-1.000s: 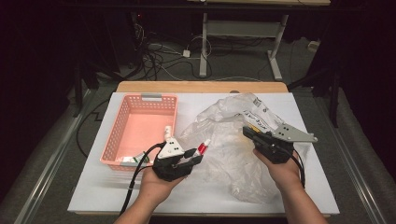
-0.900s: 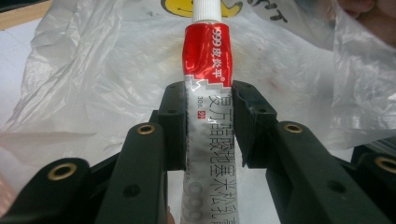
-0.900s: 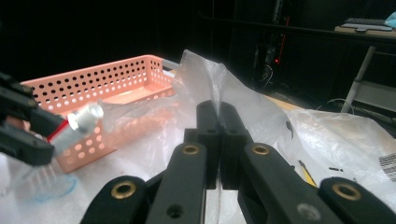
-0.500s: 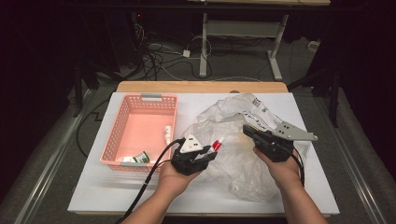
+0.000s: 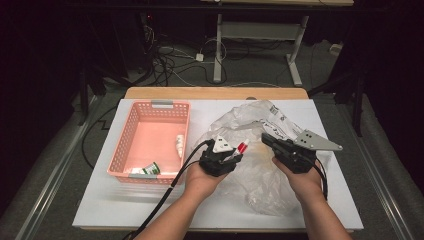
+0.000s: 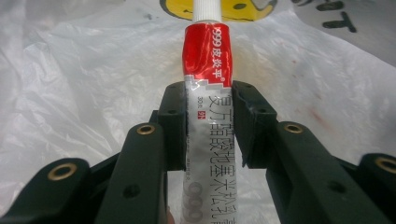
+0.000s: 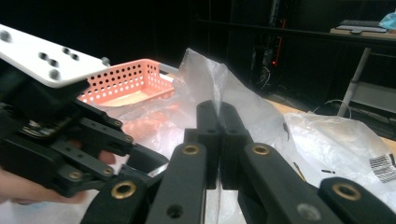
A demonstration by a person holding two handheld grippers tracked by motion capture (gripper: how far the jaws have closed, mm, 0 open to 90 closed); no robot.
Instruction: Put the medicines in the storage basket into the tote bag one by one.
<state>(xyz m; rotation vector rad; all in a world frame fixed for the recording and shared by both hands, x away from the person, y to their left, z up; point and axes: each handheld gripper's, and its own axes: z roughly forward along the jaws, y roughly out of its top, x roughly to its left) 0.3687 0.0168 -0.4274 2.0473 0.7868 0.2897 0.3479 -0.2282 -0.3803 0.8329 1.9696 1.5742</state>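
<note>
Tube (image 6: 208, 93) clamped in left tool (image 6: 208, 126) over plastic bag (image 6: 93, 84).

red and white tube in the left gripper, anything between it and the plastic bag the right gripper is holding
Nothing visible does. The left gripper is clamped on the red and white ointment tube, its white cap pointing at the crinkled clear plastic bag. The right gripper pinches a bag fold up; whether that leaves an opening cannot be told.

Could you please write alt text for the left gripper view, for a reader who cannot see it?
The left claw is shut on a red and silver tube with a white cap, pointing away from the camera. Behind it lies a crinkled clear plastic bag with some printing.
</note>
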